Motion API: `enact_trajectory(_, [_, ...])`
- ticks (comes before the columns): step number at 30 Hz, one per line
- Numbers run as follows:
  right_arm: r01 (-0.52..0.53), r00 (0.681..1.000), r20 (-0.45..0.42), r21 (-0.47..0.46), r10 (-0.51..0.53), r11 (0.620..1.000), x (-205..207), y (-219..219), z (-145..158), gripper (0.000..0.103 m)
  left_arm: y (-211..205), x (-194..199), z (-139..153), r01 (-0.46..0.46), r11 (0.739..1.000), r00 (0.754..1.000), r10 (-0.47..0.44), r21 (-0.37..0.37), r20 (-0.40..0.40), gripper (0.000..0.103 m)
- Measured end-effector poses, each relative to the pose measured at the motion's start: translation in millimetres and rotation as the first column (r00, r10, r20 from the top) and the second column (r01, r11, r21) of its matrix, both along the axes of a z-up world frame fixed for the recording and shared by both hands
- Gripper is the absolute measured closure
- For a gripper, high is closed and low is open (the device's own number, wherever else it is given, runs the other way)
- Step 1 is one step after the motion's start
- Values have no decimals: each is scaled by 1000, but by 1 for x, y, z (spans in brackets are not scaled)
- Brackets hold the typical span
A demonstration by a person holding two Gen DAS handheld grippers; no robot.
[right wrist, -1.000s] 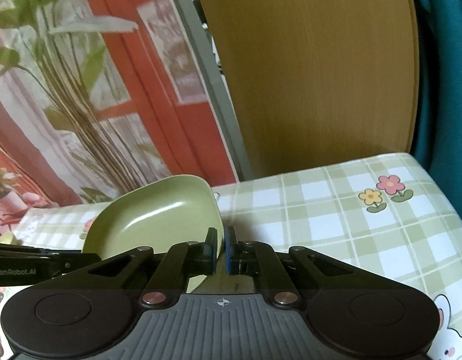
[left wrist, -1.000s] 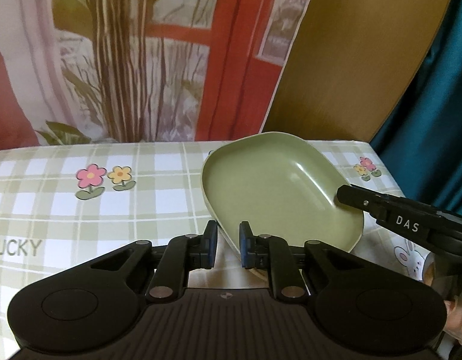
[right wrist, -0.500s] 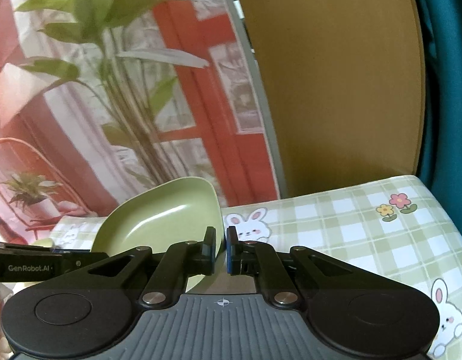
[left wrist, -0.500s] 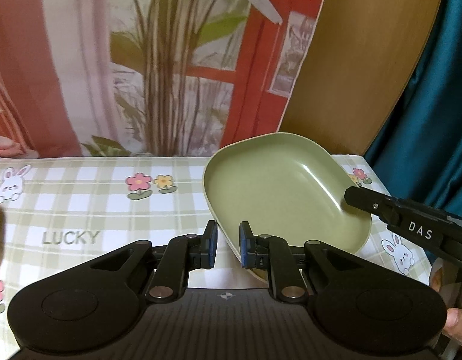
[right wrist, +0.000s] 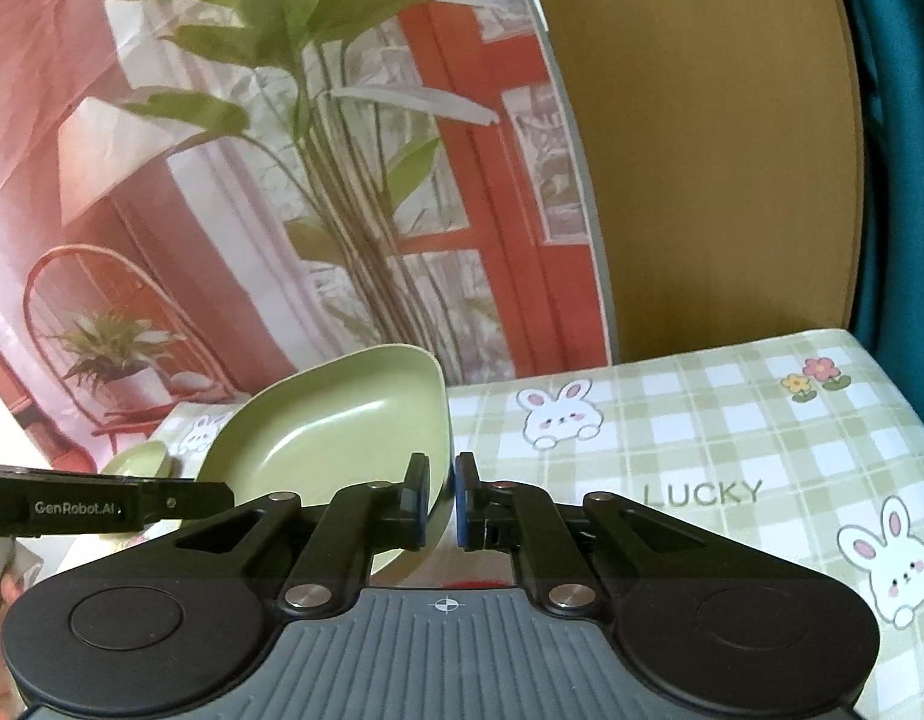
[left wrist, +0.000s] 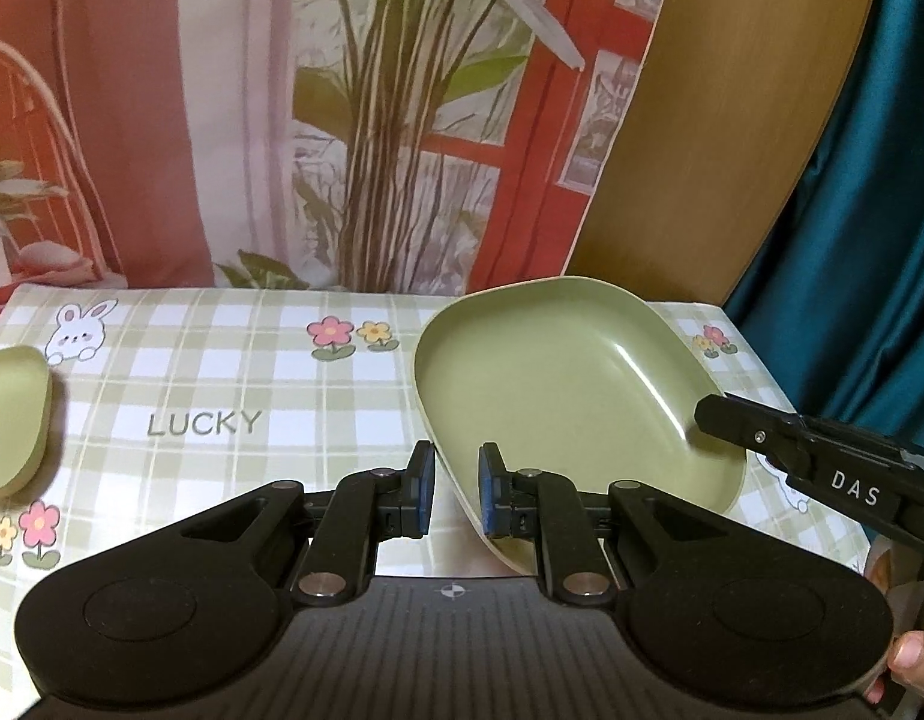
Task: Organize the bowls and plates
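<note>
— Straight ahead beyond the jaws, a printed backdrop (left wrist: 318, 120): red window frames, tall leafy plant, a rattan chair far left.
— And right of them, a tan wooden panel (left wrist: 720, 138), then a teal curtain (left wrist: 870, 228). Below, a green checked tablecloth (left wrist: 234, 372), bunnies, flowers, "LUCKY".

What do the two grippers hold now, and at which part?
Both hold the green plate by its rim: the left gripper on the near edge, the right gripper on the opposite edge.
</note>
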State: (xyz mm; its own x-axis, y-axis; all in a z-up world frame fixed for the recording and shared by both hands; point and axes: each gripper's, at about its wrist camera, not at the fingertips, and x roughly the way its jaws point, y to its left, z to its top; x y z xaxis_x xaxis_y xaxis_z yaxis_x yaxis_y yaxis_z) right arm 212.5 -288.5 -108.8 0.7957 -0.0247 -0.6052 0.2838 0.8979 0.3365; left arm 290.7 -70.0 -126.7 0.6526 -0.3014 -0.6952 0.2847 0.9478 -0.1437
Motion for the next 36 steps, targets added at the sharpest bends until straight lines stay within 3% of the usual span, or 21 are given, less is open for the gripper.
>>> enact_trajectory(21, [-68, 997, -47, 18, 68, 998, -24, 50, -9, 93, 41, -28, -20, -9, 1000, 999, 8, -23, -36, 87])
enact_trajectory(36, [-85, 994, -63, 9, 86, 996, -42, 68, -4, 92, 48, -42, -25, 6, 1000, 999, -7, -26, -47, 87])
